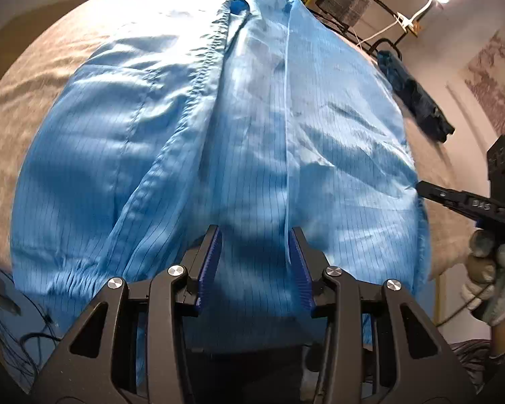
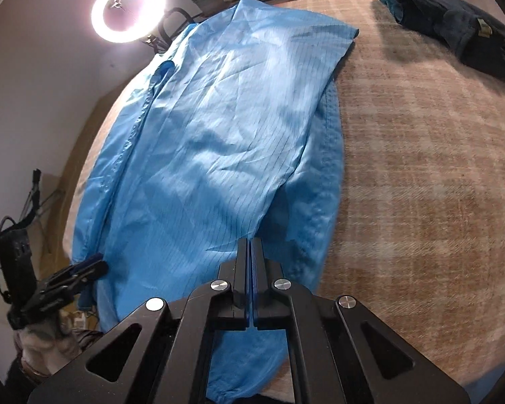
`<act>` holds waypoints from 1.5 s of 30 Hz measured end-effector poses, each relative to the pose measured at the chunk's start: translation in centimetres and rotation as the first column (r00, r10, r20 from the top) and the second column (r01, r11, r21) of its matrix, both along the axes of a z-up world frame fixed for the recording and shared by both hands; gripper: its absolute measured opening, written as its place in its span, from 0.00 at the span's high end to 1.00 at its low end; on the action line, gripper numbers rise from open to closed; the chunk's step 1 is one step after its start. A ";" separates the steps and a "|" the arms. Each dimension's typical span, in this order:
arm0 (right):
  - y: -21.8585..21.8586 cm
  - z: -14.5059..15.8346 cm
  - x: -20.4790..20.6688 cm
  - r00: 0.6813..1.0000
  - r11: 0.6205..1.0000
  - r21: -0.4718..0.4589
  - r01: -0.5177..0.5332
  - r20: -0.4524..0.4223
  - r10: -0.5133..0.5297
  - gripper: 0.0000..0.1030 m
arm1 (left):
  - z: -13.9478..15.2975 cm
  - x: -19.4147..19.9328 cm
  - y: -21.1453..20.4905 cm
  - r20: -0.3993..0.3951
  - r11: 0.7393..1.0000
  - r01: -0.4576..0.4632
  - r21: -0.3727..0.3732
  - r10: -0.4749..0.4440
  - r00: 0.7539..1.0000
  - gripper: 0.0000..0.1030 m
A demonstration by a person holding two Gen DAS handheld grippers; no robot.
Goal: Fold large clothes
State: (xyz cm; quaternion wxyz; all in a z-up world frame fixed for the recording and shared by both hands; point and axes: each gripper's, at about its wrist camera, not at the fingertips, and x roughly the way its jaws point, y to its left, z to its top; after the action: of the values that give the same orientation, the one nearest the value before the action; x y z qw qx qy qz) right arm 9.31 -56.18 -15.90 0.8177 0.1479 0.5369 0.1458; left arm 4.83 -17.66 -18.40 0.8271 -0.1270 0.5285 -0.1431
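We are keeping the left gripper [image 1: 255, 235] partly open, its blue ribbed pads [image 1: 212, 262] standing apart over the near hem of the light blue garment [image 1: 218, 128], with cloth lying between the fingers; whether the pads are pressing on it we cannot tell. We are holding the right gripper [image 2: 251, 245] fully closed, its two fingers meeting tip to tip at the garment's near right edge, where a fold of blue cloth appears to be passing between them; whether the cloth is truly pinched we cannot tell. The garment is lying spread lengthwise across the beige woven bedcover [image 2: 420, 168], its stitched front placket running away from us towards the collar at the far end. To the garment's left, in the right wrist view, a gloved hand [image 2: 36, 340] is gripping the left tool. Beyond the garment's far right corner a dark blue folded cloth [image 2: 454, 23] is resting on the bedcover, well apart. A ring light [image 2: 100, 3] is glowing past the garment's far left side.
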 end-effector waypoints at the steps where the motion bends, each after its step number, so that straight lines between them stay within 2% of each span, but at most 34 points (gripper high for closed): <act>1: 0.0 0.2 0.1 1.000 1.000 -0.023 -0.004 0.012 0.004 0.99 | 0.2 -0.4 0.0 0.004 1.000 0.006 -0.013 -0.006 1.000 0.59; 4: -0.5 0.2 0.8 0.999 0.998 -0.054 0.021 0.030 -0.019 0.99 | 0.5 -1.5 -0.9 0.005 0.996 0.062 -0.057 -0.062 0.998 0.60; 5: -0.7 0.2 1.0 0.999 0.998 -0.054 0.025 0.026 -0.024 0.99 | 0.6 -1.8 -1.4 0.009 0.996 0.076 -0.050 -0.076 0.997 0.59; 8: -0.7 -0.5 1.0 1.000 0.996 -0.086 0.004 -0.003 -0.004 0.99 | 0.4 -2.8 -3.4 0.043 0.990 0.130 0.050 -0.132 0.990 0.59; 11: -0.9 -0.9 0.3 0.999 0.999 -0.026 -0.020 -0.040 0.019 0.99 | 0.8 -3.6 -3.6 0.070 0.989 0.125 0.083 -0.131 0.989 0.59; 15: -1.9 0.4 -1.8 1.000 0.999 0.044 -0.009 -0.016 0.009 0.93 | 3.4 -5.7 -3.4 0.165 0.993 0.100 0.069 -0.110 0.980 0.59; 17: -2.7 0.9 -2.7 1.000 0.996 0.086 0.000 0.004 -0.001 0.90 | 4.7 -6.5 -4.1 0.216 0.992 0.119 0.042 -0.125 0.968 0.59; 19: -3.2 1.1 -3.0 1.000 0.993 0.117 0.014 0.007 -0.015 0.86 | 5.4 -6.9 -6.0 0.249 0.983 0.178 0.040 -0.182 0.951 0.59; 23: -4.1 1.2 -2.9 0.998 0.988 0.142 0.067 0.006 -0.068 0.86 | 4.2 -6.1 -11.4 0.205 0.947 0.322 0.003 -0.316 0.926 0.59; 28: -5.7 2.7 -4.2 0.994 0.985 0.150 0.086 0.052 -0.094 0.86 | 1.1 -5.2 -15.8 0.150 0.921 0.385 0.054 -0.389 0.909 0.59; 31: -6.3 2.9 -4.4 0.992 0.985 0.147 0.092 0.067 -0.102 0.86 | -0.6 -5.9 -16.3 0.113 0.911 0.412 0.011 -0.410 0.905 0.59; 33: -6.9 2.8 -4.6 0.992 0.982 0.159 0.100 0.066 -0.112 0.86 | -0.4 -6.8 -16.5 0.127 0.897 0.441 0.025 -0.440 0.889 0.59; 35: -7.5 2.7 -4.5 0.990 0.980 0.166 0.110 0.063 -0.122 0.86 | 0.0 -7.3 -16.7 0.126 0.895 0.444 0.027 -0.444 0.887 0.59; 37: -8.1 2.6 -4.5 0.989 0.976 0.179 0.125 0.059 -0.137 0.86 | 0.6 -7.9 -17.1 0.135 0.889 0.457 -0.001 -0.453 0.881 0.59; 39: -8.8 2.6 -4.4 0.987 0.970 0.203 0.137 0.059 -0.151 0.86 | 1.1 -8.4 -17.7 0.158 0.893 0.449 0.032 -0.448 0.880 0.58; 40: -9.1 2.7 -4.4 0.986 0.966 0.215 0.142 0.059 -0.158 0.85 | 1.2 -8.7 -18.2 0.168 0.892 0.450 0.050 -0.451 0.877 0.55; 41: -9.4 2.7 -4.4 0.983 0.960 0.231 0.156 0.056 -0.173 0.81 | 1.2 -8.9 -18.9 0.174 0.889 0.452 0.075 -0.458 0.872 0.46; 42: -10.0 2.7 -4.5 0.980 0.953 0.253 0.168 0.058 -0.188 0.66 | 1.1 -9.1 -19.9 0.178 0.883 0.454 0.114 -0.468 0.866 0.42; 43: -10.5 2.9 -4.7 0.975 0.944 0.273 0.185 0.066 -0.210 0.50 | 0.9 -9.2 -20.6 0.176 0.879 0.455 0.144 -0.476 0.862 0.41; 45: -11.3 3.1 -4.8 0.969 0.931 0.304 0.203 0.076 -0.236 0.45 | 0.2 -9.3 -21.8 0.162 0.869 0.448 0.208 -0.482 0.861 0.41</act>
State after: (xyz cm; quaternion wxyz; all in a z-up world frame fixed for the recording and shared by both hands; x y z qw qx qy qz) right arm 4.48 -67.45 -12.81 0.8263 0.3186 0.4429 0.1397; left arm -4.45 -39.43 -18.15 0.8260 0.0886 0.4639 -0.3076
